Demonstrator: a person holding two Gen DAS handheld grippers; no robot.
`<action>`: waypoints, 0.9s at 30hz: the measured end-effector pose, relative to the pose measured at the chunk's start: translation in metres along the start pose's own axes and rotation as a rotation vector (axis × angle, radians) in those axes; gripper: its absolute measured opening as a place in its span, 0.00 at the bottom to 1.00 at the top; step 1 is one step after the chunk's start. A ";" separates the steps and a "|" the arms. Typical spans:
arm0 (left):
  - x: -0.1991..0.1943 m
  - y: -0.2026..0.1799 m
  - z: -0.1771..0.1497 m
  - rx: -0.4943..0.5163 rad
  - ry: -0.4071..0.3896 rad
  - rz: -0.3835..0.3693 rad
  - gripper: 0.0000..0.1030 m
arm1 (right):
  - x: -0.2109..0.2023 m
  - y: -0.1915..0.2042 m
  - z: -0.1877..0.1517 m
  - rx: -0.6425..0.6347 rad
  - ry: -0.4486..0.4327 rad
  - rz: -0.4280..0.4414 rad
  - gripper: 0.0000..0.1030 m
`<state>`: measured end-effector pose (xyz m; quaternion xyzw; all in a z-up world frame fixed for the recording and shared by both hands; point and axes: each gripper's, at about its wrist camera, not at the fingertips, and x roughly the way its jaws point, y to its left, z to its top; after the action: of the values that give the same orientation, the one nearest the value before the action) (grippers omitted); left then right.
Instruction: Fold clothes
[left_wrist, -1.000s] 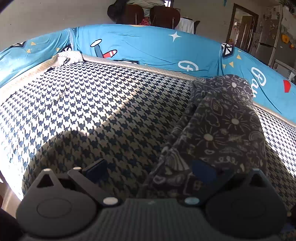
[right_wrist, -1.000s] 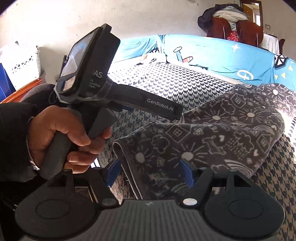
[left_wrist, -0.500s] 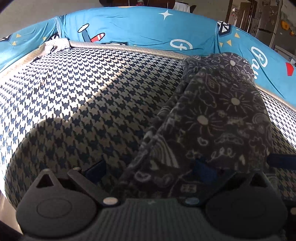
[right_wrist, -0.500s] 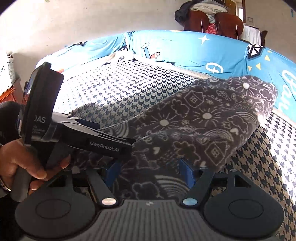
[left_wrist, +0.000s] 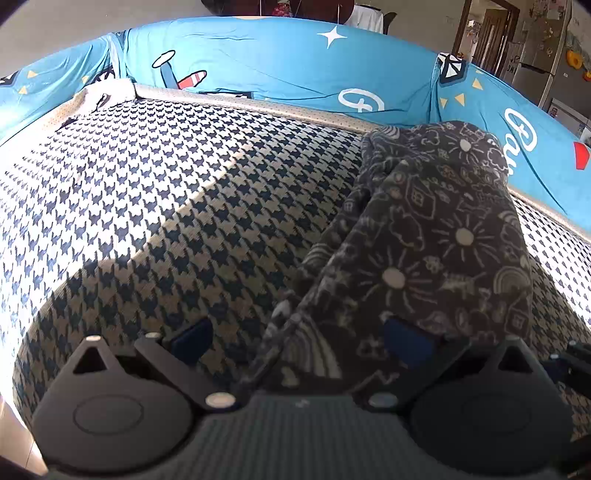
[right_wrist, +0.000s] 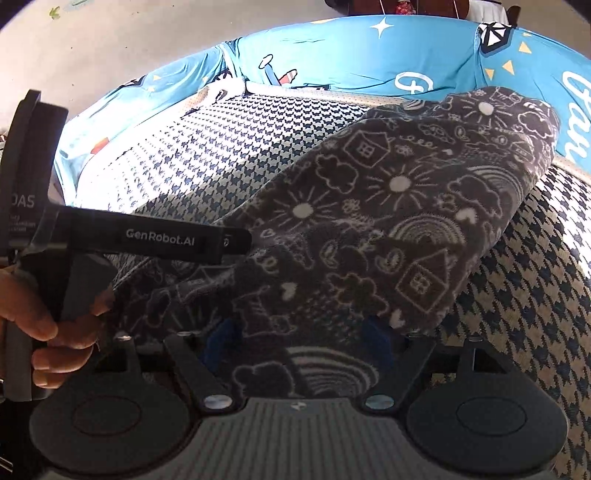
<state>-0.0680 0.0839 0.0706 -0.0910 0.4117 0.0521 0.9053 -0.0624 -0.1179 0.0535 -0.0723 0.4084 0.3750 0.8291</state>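
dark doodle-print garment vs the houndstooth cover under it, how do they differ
The dark doodle-print garment is charcoal with white line drawings of suns, houses and rainbows; the houndstooth cover repeats one small navy-and-cream check. The garment lies bunched and folded; the cover is stretched flat. Both are patterned fabric.

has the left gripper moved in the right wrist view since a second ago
Yes. The left gripper has sunk and slid left against the blue cartoon cover, and now lies low beside the dark patterned garment.

You get hard sun across the bed (left_wrist: 155, 192), blown white at its edges, deep shadow nearer you; fisheye bends both views, corners black.
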 end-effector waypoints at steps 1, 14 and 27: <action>0.001 -0.003 0.004 0.006 -0.006 -0.001 1.00 | -0.001 0.000 0.001 0.000 -0.002 0.000 0.76; 0.032 -0.031 0.040 0.049 -0.032 0.013 1.00 | -0.017 -0.014 0.015 0.046 -0.101 -0.051 0.76; 0.069 -0.039 0.048 0.087 0.004 0.080 1.00 | -0.001 -0.028 0.020 0.098 -0.041 -0.052 0.76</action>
<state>0.0194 0.0574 0.0539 -0.0350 0.4185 0.0701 0.9048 -0.0308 -0.1298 0.0622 -0.0344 0.4074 0.3343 0.8492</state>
